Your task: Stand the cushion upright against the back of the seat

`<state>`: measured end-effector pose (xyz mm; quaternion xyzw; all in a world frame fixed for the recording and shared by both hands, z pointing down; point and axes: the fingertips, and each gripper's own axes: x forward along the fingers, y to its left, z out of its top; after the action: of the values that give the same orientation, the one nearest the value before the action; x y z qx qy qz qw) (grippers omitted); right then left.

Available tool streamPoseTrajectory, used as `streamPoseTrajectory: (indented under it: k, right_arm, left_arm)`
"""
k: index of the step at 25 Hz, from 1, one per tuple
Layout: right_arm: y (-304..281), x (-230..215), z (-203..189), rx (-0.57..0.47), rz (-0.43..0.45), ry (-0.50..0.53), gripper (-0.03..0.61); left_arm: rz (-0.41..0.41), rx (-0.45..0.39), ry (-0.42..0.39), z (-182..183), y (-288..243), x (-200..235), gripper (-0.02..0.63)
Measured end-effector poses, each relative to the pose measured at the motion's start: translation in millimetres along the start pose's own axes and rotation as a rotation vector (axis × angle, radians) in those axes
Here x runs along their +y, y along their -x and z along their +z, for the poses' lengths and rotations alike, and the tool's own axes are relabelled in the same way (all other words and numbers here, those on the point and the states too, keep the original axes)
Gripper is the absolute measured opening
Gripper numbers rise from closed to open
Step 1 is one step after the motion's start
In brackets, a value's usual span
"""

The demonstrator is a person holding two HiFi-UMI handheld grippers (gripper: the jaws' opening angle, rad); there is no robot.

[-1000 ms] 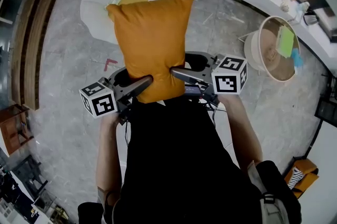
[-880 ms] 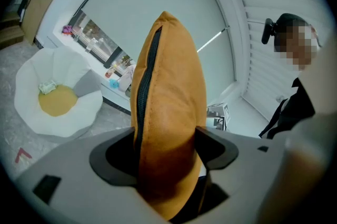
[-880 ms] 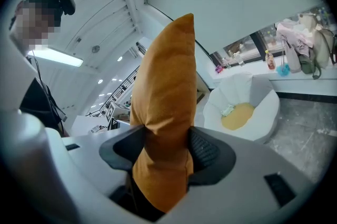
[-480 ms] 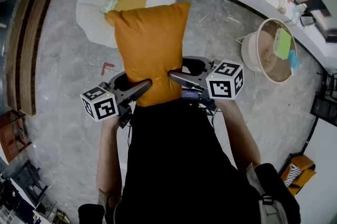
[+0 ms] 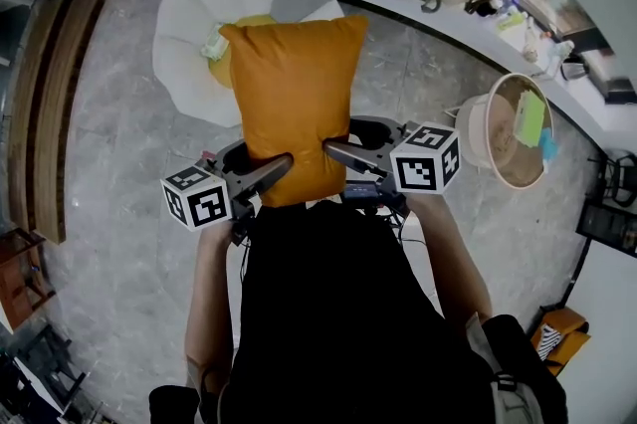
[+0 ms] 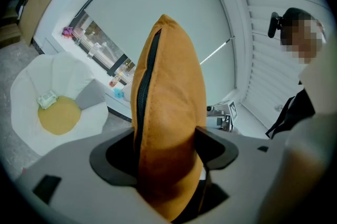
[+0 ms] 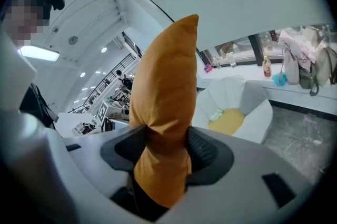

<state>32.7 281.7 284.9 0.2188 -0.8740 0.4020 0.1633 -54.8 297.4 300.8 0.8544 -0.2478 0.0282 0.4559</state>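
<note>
Head view: holding cushion (image 5: 294, 104) upright in the air, seat (image 5: 189, 14) beyond it. Clamped at lower left in left gripper (image 5: 274, 168), wide-set jaws pressing fabric; pinched at lower right in right gripper (image 5: 338, 151), jaws just closing further on it.

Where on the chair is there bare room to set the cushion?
The yellow seat is mostly bare; only a small pale-green item sits at its edge, by the white petals. The side toward the grey back panel is free. Floor between the petals and the round basket is open. The counter is crowded with bags and bottles.
</note>
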Motion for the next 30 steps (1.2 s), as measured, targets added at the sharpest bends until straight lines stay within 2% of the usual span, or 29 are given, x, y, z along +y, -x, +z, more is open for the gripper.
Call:
streamPoseTrajectory:
  k: [7, 17, 22, 30]
  right_arm:
    - [-38.2, -10.0, 39.7, -0.001, -0.043, 0.008, 0.247]
    - [-61.1, -28.7, 66.6, 0.016, -0.086, 0.017, 0.236]
    - [-63.5, -44.0, 77.5, 0.032, -0.076, 0.023, 0.233]
    - [-65.4, -89.6, 98.9, 0.086, -0.023, 0.033, 0.231]
  left_arm:
    - [-0.031, 0.012, -0.003, 42.9, 7.2, 38.5, 0.337]
    - [-0.046, 0.072, -0.001, 71.1, -1.6, 70.1, 0.351]
    - [-0.024, 0.091, -0.009, 82.0, -13.9, 79.0, 0.356]
    - [0.054, 0.124, 0.003, 102.0, -50.3, 98.5, 0.359]
